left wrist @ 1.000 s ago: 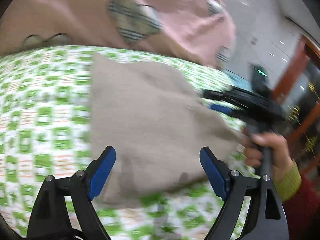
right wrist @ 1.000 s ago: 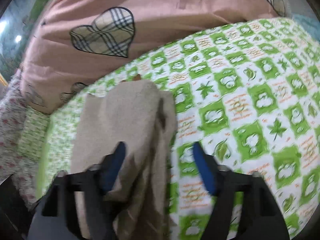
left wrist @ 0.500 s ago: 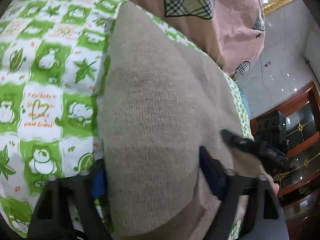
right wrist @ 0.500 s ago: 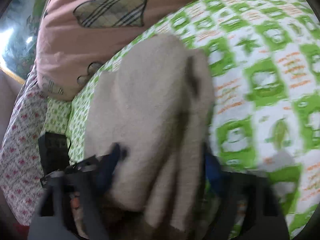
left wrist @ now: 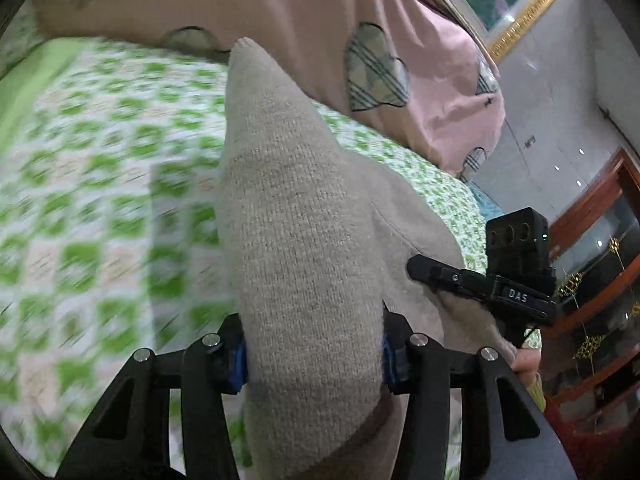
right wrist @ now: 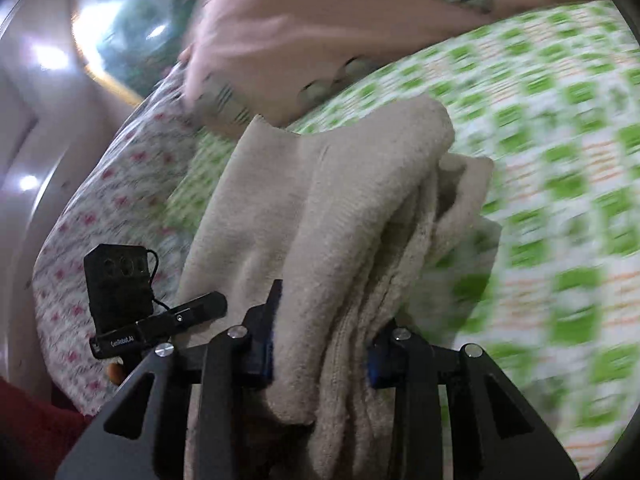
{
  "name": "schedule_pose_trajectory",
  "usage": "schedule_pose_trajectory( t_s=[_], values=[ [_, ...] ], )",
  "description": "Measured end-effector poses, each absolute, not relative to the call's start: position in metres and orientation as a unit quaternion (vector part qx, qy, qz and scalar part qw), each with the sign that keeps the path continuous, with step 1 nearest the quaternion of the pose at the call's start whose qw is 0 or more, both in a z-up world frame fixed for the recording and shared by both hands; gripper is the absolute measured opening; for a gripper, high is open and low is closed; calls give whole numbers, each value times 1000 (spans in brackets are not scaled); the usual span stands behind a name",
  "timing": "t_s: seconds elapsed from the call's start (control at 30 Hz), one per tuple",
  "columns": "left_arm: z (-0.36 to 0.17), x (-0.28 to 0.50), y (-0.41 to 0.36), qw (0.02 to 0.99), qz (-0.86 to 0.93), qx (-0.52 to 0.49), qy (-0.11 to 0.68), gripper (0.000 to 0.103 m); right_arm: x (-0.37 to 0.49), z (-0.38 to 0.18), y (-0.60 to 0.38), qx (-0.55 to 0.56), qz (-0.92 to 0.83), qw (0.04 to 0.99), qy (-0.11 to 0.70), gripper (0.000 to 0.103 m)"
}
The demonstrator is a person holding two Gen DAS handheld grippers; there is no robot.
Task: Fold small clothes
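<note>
The left gripper (left wrist: 314, 354), whose jaws have just been closing, pinches a beige knit garment (left wrist: 296, 216) above the green-checked bedsheet (left wrist: 100, 200); the right gripper (left wrist: 424, 272) grips the garment's right side.

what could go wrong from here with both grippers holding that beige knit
1. The right gripper, whose jaws have just been closing, pinches several bunched layers of the beige knit garment; an inner layer could slip out and spoil the fold.
2. The left gripper, also just closing, grips a thick rounded bulge of cloth, which may pull free.
3. The garment's far tip lies against the pink quilt and might drag on it.
</note>
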State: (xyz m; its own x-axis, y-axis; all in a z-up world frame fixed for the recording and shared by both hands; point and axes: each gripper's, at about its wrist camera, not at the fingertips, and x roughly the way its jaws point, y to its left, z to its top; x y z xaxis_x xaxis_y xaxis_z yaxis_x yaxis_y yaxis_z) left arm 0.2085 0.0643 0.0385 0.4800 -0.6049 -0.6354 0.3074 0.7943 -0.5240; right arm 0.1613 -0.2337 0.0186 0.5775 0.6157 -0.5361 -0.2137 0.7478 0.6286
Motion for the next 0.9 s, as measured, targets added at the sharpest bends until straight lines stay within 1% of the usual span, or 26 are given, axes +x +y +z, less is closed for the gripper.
schedule_pose_trajectory(
  t_s=[0.1, 0.2, 0.23, 0.27, 0.3, 0.33, 0.4, 0.43, 0.5, 0.57, 0.7, 0.77, 0.83, 0.87, 0.9],
  values=[
    [32, 182, 96, 847, -246, -172, 438, 49, 162, -2, -193, 256, 274, 833, 407, 34],
    [9, 171, 113, 845, -226, -173, 453, 51, 161, -28, -172, 253, 276, 818, 436, 34],
    [-5, 169, 117, 843, -215, -168, 463, 53, 162, -37, -168, 244, 267, 818, 448, 35],
    [-17, 168, 120, 841, -208, -170, 470, 55, 163, -45, -167, 237, 252, 818, 459, 38],
    [-26, 166, 125, 837, -205, -186, 473, 58, 163, -55, -168, 245, 240, 812, 472, 41],
    [-29, 164, 131, 833, -208, -207, 469, 60, 162, -58, -173, 263, 240, 806, 473, 41],
    [-28, 164, 138, 823, -214, -233, 471, 63, 157, -56, -180, 272, 217, 806, 478, 56],
    [-25, 166, 142, 823, -214, -237, 470, 63, 154, -51, -180, 261, 205, 812, 479, 57],
    [-20, 169, 151, 825, -209, -238, 468, 66, 149, -40, -180, 233, 178, 826, 482, 64],
    [-18, 173, 157, 826, -208, -242, 465, 68, 147, -27, -180, 213, 154, 838, 478, 65],
    [-15, 183, 169, 829, -196, -257, 456, 70, 152, -3, -183, 174, 106, 872, 446, 65],
    [-16, 191, 173, 830, -193, -263, 453, 71, 158, 4, -180, 171, 101, 882, 427, 65],
    [-19, 205, 177, 828, -191, -272, 452, 72, 171, 3, -173, 172, 112, 880, 428, 65],
    [-21, 214, 174, 825, -191, -278, 454, 72, 180, 0, -170, 169, 115, 876, 436, 58],
    [-22, 225, 169, 823, -186, -282, 456, 73, 188, -4, -167, 167, 116, 873, 443, 25]
  ],
)
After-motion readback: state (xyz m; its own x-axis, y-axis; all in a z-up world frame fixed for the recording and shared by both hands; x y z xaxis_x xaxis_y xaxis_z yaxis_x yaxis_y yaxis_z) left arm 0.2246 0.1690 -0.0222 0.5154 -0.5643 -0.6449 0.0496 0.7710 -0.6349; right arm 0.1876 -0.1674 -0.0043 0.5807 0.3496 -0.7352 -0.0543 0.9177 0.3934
